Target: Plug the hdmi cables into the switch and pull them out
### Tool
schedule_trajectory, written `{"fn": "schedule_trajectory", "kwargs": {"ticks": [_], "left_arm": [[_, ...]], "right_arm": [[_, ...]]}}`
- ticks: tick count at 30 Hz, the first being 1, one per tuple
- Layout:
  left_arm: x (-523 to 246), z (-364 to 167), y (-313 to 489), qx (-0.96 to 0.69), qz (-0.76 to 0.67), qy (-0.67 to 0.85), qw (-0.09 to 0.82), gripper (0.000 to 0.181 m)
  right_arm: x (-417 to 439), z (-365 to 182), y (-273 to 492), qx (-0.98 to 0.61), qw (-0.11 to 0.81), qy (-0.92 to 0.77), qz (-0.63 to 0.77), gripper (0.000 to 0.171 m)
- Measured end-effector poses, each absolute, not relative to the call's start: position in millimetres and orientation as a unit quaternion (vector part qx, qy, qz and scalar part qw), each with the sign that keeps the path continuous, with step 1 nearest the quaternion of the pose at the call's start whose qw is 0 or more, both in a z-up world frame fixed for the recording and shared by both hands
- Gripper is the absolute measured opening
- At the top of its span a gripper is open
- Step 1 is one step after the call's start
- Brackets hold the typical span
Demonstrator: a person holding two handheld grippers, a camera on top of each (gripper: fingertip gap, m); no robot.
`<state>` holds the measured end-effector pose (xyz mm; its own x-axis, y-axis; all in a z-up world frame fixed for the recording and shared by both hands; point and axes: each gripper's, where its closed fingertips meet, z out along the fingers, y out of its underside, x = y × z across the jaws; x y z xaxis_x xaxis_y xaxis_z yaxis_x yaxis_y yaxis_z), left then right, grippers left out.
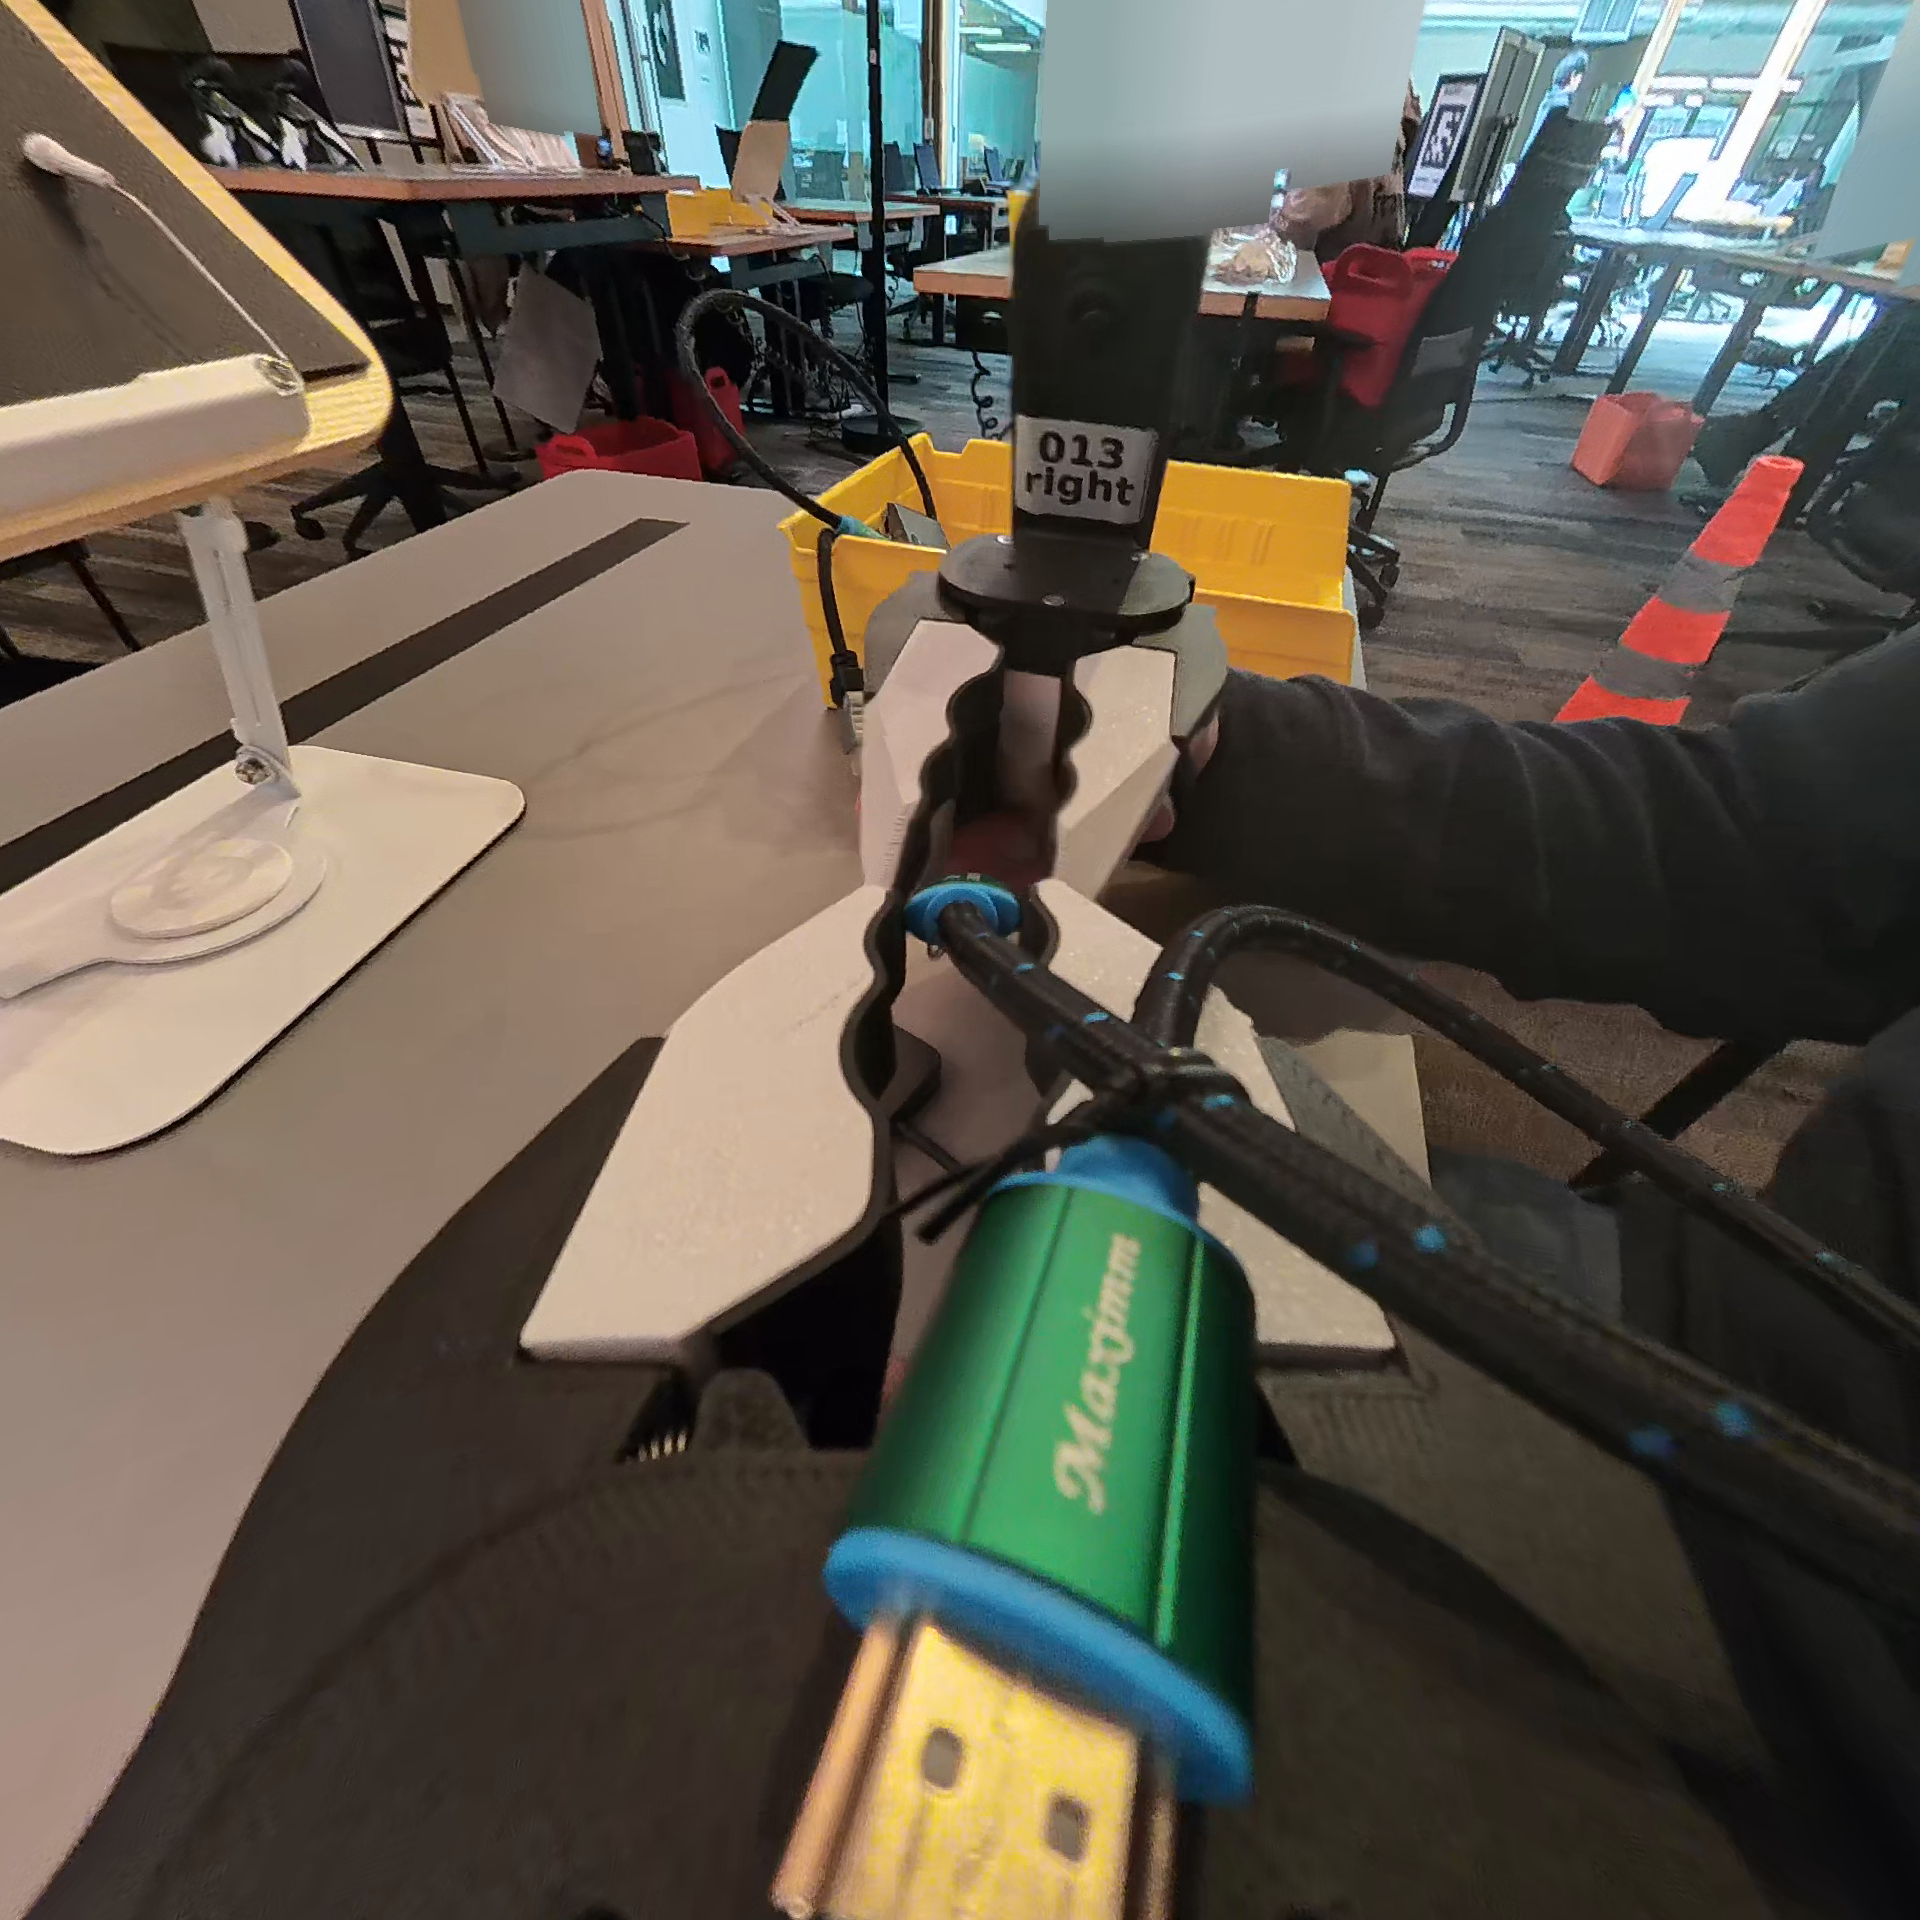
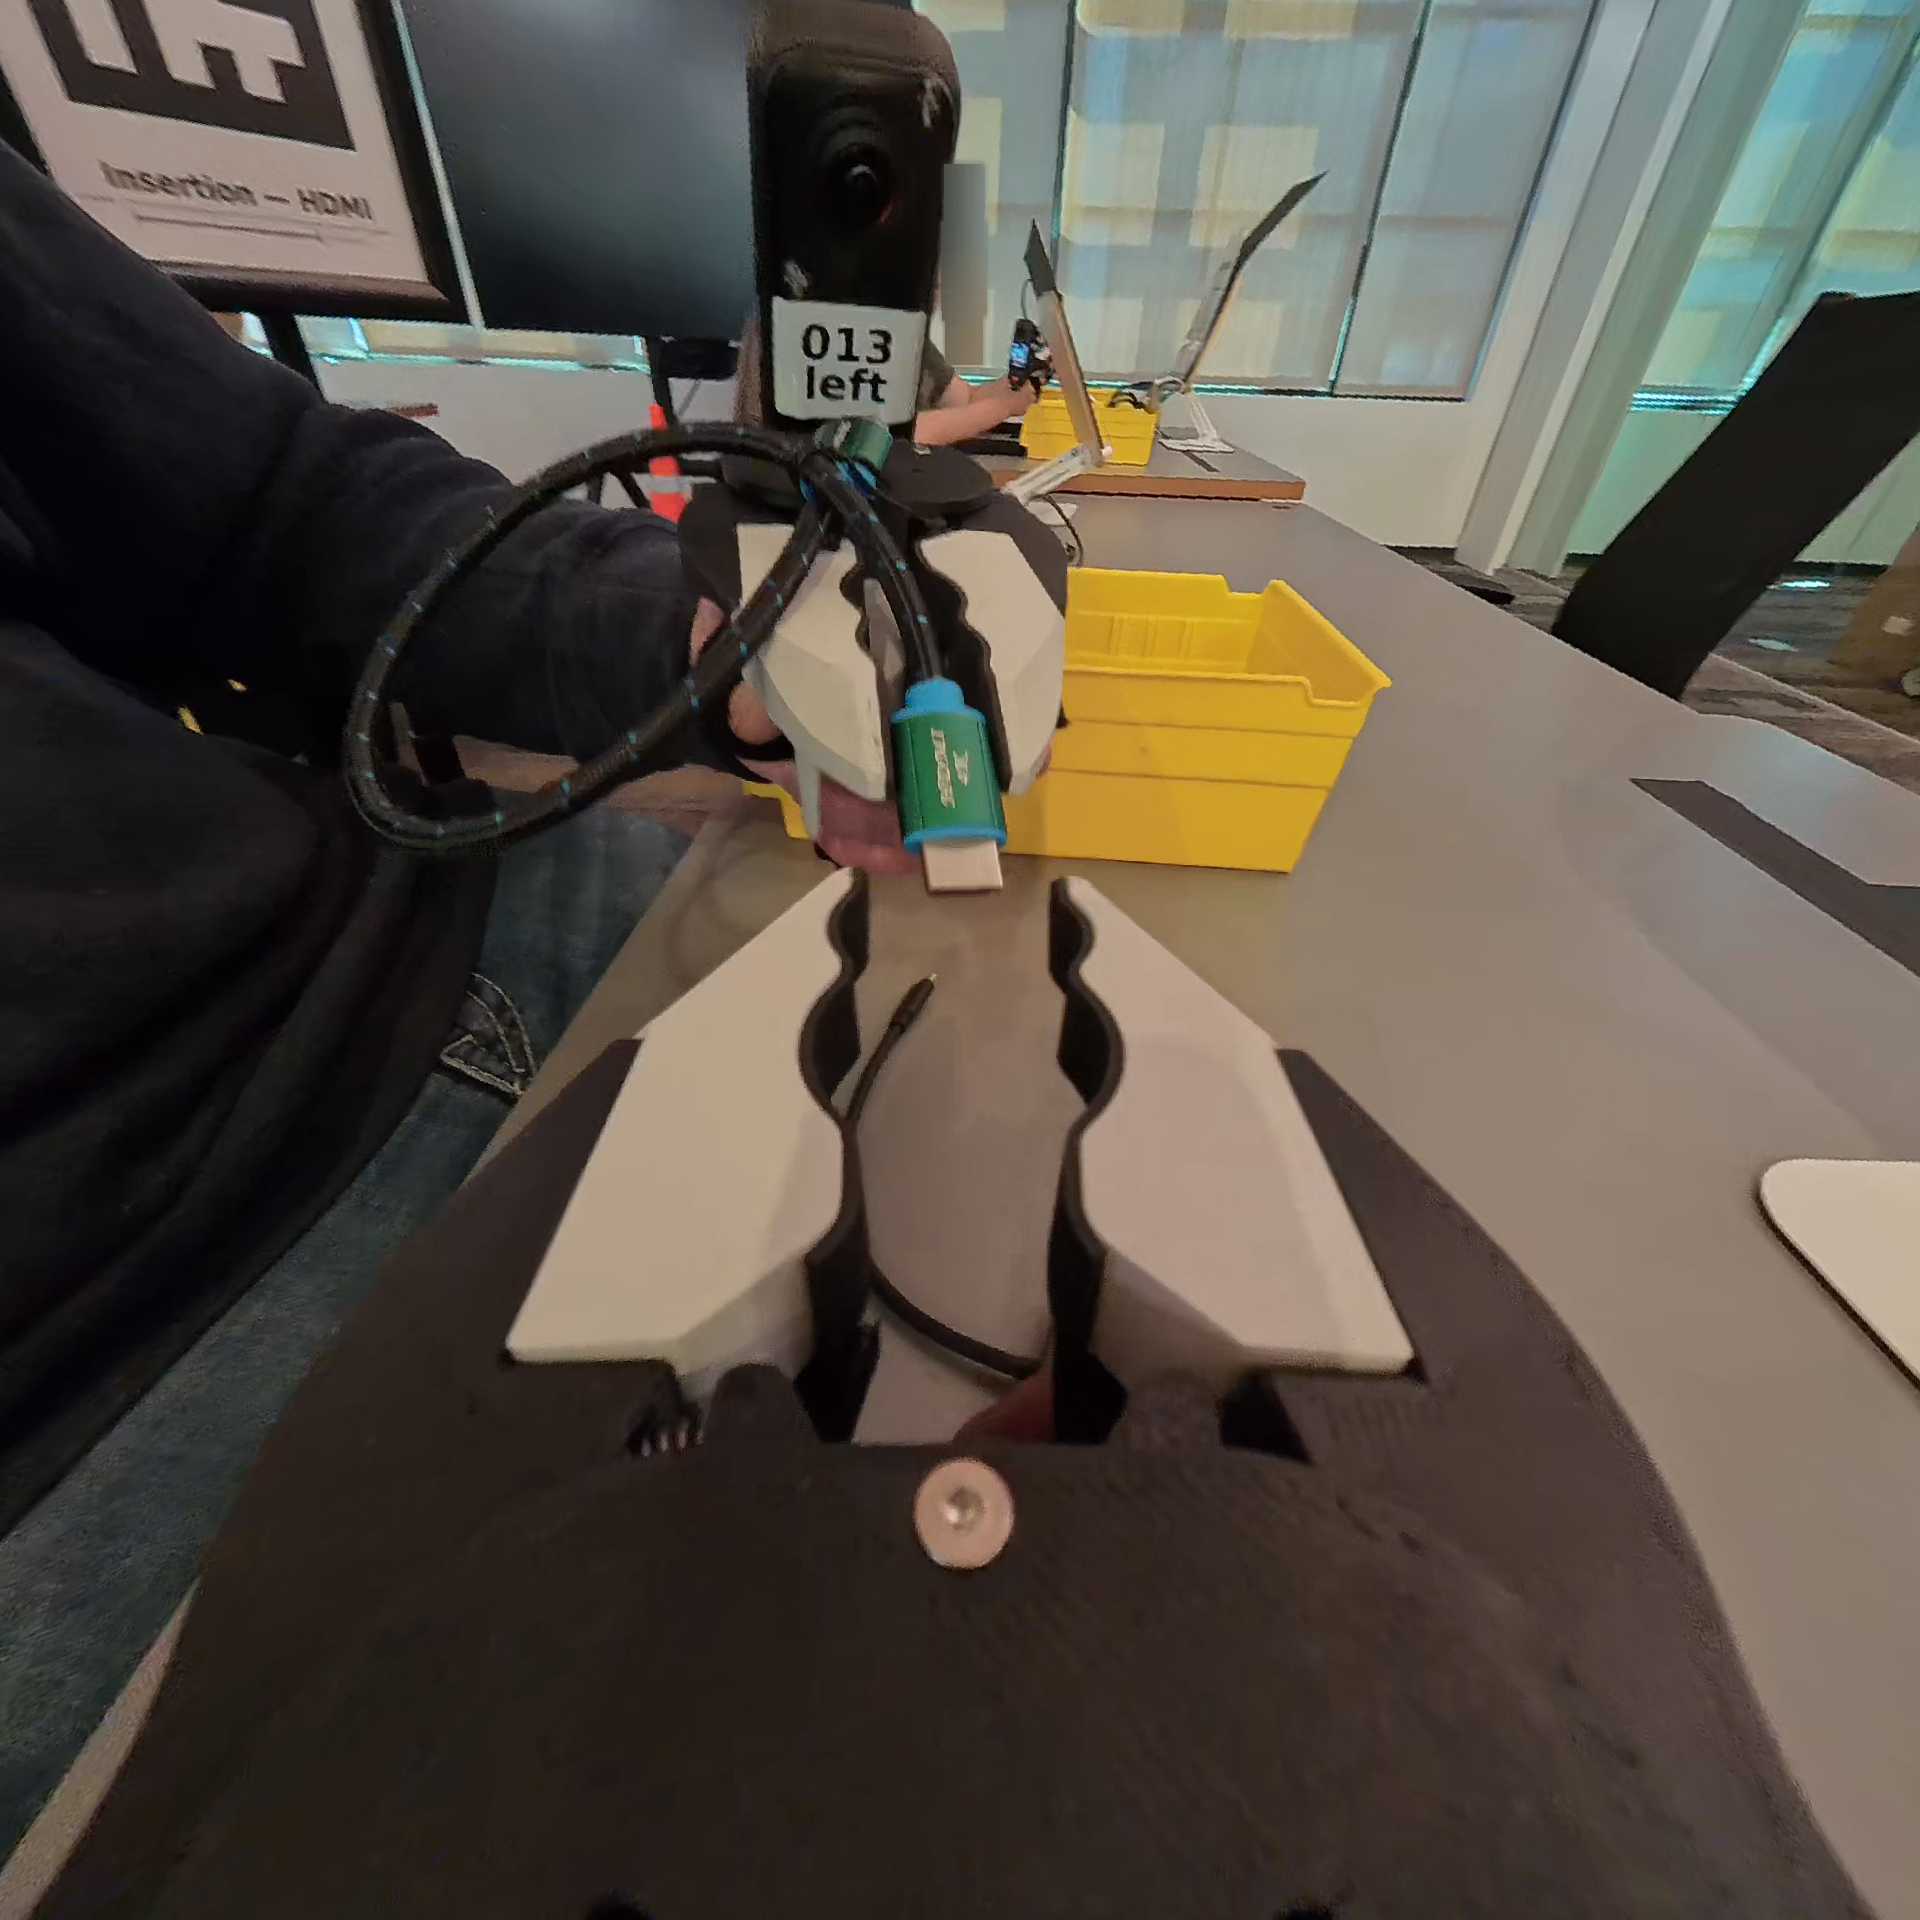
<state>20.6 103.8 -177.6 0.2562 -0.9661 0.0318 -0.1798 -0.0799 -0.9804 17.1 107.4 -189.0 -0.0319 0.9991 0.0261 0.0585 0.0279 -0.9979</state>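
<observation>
A braided black HDMI cable [image 1: 1351,1195] with blue flecks is tied in a loop. Its near green plug [image 1: 1049,1455] hangs close under the left camera, metal tip toward the lens. My left gripper [image 1: 966,920] is shut on the cable just behind the other green plug [image 2: 945,774], whose metal tip points at my right gripper [image 2: 956,894]. The right gripper is open and empty, its fingertips almost touching the plug tip, and it faces the left gripper [image 2: 914,810]. A thin black lead with a barrel tip [image 2: 883,1060] lies on the table beneath it. I cannot make out the switch.
A yellow bin [image 1: 1257,592] stands on the grey table [image 1: 468,727] behind the grippers, and shows in the right wrist view [image 2: 1195,727] too. A white stand base [image 1: 208,914] sits at the left. Another black cable [image 1: 831,582] hangs from the bin. The table edge runs along the person's side. Both grippers' tips are close together, under 4 cm apart.
</observation>
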Motion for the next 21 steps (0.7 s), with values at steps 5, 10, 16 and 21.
{"fn": "schedule_trajectory", "kwargs": {"ticks": [5,10,16,21], "left_arm": [[9.3,-171.7,112.8,-0.623,-0.407,0.439,0.504,0.020],[4.1,-174.5,114.5,-0.627,-0.399,0.440,0.503,0.020],[4.1,-178.1,116.3,-0.633,-0.398,0.437,0.500,0.019],[6.1,-180.7,115.8,-0.635,-0.396,0.438,0.498,0.020]], "right_arm": [[22.3,-209.8,124.6,-0.541,0.487,-0.547,0.413,0.046],[39.6,-267.3,134.4,-0.612,0.407,-0.604,0.308,0.081],[62.7,-312.7,151.4,-0.668,0.345,-0.623,0.217,0.083],[65.2,-316.5,160.1,-0.686,0.345,-0.607,0.204,0.064]]}}
